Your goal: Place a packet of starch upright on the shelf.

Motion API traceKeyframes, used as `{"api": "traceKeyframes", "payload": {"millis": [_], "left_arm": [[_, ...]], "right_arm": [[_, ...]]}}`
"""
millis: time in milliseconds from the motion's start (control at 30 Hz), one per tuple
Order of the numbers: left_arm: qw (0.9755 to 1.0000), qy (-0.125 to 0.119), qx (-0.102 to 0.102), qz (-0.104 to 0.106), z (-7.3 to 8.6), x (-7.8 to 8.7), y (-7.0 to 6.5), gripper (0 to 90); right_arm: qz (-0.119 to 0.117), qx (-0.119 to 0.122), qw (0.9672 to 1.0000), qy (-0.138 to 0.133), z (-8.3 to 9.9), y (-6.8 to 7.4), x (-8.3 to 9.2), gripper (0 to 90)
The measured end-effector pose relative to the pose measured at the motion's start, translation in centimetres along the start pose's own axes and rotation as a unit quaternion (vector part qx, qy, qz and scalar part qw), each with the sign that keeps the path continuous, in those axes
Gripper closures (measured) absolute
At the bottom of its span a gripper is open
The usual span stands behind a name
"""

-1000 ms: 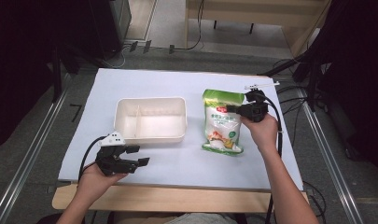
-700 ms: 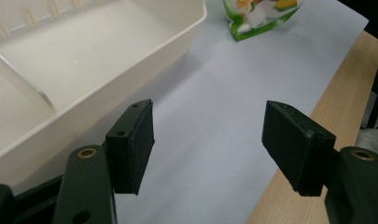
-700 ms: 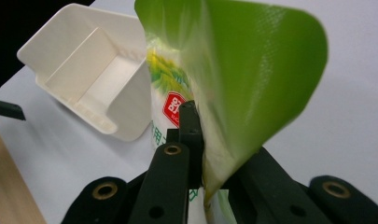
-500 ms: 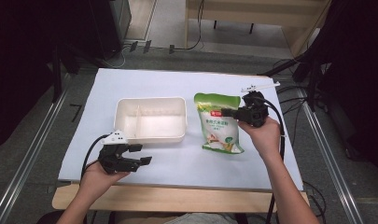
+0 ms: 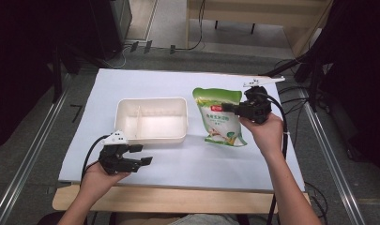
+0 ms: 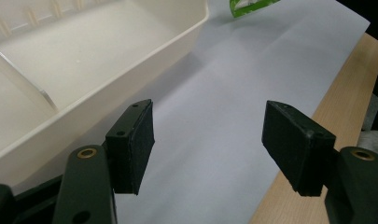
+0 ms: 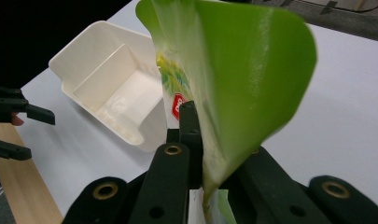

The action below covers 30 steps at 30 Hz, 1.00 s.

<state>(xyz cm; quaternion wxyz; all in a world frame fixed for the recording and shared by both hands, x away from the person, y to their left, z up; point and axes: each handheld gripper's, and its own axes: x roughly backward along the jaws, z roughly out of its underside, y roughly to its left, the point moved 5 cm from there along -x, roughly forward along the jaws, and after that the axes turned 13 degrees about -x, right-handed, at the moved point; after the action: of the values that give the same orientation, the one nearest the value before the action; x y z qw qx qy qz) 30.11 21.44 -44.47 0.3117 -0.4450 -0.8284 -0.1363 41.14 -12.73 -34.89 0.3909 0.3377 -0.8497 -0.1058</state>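
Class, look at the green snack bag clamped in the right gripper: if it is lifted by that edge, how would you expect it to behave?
The green bag is probably floppy: in the right gripper view its film curls over the closed jaws. It seems light, since the right gripper pinches only one edge. Its glossy surface might slip.

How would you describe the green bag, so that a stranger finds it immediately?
Look at the white-covered table. Right of the cream tray is the right gripper, shut on a bag's edge. That green bag is the one colourful printed thing there.
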Motion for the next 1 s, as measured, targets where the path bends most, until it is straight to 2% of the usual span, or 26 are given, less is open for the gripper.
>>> {"api": "traceKeyframes", "payload": {"millis": [267, 333, 567, 600, 667, 700, 1000], "left_arm": [[1.0, -0.005, 0.005, -0.002, 0.1, 0.2, 0.3, 34.9], [1.0, -0.004, 0.004, -0.003, 0.1, 0.1, 0.2, 34.9], [1.0, -0.005, 0.003, -0.003, 0.1, 0.0, 0.2, 34.8], [1.0, -0.004, 0.002, -0.003, 0.1, 0.0, 0.2, 34.8], [1.0, -0.004, 0.0, -0.001, 0.1, 0.0, 0.1, 34.9], [1.0, -0.005, 0.001, 0.002, 0.0, -0.1, 0.0, 34.9], [1.0, -0.004, 0.002, 0.002, 0.0, -0.2, 0.0, 34.8]], "right_arm": [[-0.001, 0.012, 0.9999, 0.006, -1.1, 0.9, -0.4, 88.9], [-0.001, 0.015, 0.9999, 0.004, -2.1, 1.5, -0.2, 88.9], [0.003, 0.027, 0.9996, 0.002, -4.1, 2.5, 0.1, 88.9], [0.004, 0.03, 0.9995, -0.003, -5.0, 2.9, 0.3, 88.9], [0.004, 0.029, 0.9996, -0.004, -5.3, 3.1, 0.3, 88.8], [0.0, 0.034, 0.9994, -0.008, -6.3, 3.6, 0.4, 88.9], [-0.003, 0.047, 0.9988, -0.013, -9.3, 5.9, 0.1, 88.9]]}}
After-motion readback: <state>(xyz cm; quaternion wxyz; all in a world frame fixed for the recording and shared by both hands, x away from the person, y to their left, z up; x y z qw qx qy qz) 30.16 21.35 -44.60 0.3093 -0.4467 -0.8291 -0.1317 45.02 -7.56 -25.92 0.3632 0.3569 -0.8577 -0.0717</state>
